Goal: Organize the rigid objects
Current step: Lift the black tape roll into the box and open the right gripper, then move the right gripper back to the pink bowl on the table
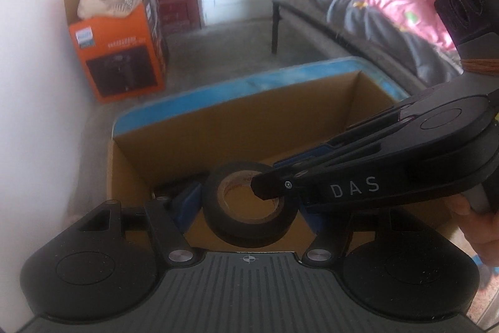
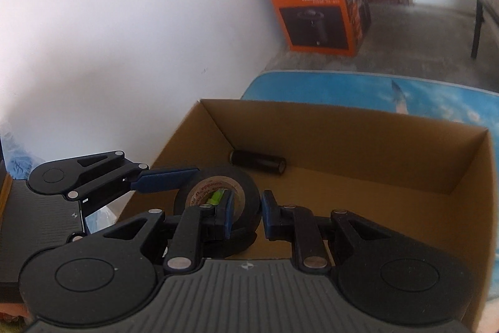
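Fingers of the left gripper (image 1: 246,205) stand spread to either side of the black tape roll (image 1: 249,208) in the left wrist view, one blue pad just beside its left flank, contact unclear. The roll hangs tilted over the near edge of the open cardboard box (image 1: 237,120), while a tip of the right gripper (image 1: 265,188) pokes into its core.

From the right wrist view, the right gripper's fingers (image 2: 226,217) pinch the roll's wall, one inside the core, one outside. A dark cylinder (image 2: 258,162) lies against the box's far left wall. To do this well, I judge the roll should be carried further inward and lowered to the box floor, away from the cylinder, before letting go.
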The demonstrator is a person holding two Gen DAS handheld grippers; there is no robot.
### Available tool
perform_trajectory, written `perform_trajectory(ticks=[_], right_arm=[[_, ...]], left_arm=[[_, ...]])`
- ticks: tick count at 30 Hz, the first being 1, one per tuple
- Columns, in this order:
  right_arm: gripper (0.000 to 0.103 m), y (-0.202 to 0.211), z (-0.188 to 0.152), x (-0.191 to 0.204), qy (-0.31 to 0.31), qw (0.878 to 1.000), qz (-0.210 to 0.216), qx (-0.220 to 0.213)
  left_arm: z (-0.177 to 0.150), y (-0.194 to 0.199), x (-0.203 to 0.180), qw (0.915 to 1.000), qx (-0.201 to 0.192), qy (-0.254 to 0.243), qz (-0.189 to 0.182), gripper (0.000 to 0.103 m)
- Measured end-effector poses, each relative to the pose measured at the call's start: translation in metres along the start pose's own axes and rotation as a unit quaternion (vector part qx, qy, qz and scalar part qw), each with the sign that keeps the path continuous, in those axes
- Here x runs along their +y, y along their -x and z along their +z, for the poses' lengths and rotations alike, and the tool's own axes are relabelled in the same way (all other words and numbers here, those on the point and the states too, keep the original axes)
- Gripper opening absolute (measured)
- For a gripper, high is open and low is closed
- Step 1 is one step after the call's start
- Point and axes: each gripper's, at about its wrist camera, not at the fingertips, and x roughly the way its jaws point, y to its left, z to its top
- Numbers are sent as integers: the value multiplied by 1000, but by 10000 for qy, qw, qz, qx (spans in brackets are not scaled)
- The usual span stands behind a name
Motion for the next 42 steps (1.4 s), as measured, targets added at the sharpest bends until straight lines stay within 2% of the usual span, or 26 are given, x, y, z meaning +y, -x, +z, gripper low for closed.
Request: perform_trajectory(ticks=[5,12,15,16,20,25,31,34,38,42], right_arm=[[21,-47,13,-25,-462,9972,125,581],[23,-80,14,-40,-983,9906,176,931],[24,-89,15,-45,-1188,9877,127,1008],[24,-91,16,-46,-1229,9873,127,1003],[24,-84,17,-48,-1387,9866,247,825],[24,-49,16,-50,-1486,9871,444,405],[24,33,-11,-47,-1372,9860,922,-198],[24,82,-43,-51,-1340,9828,1186,-462],[25,141,-101,-59,-1477,9769,1366,-728],[25,184,-164,-70,-1816,9700,1313,-939]], left_arm=[[9,-32,16,9980,610,153,69,67],[15,-53,25,9936,1057,293,258,67],[19,-54,25,9934,1073,276,298,70],[18,-53,23,9937,1041,230,333,74],[11,-43,14,9949,928,76,396,77],[8,-17,6,9980,599,111,193,82],[-4,46,-12,9998,21,22,-203,91],[-20,84,-29,9982,-392,-238,-383,97],[-53,124,-54,9906,-932,-536,-845,102],[-92,138,-80,9835,-1133,-630,-1265,103]])
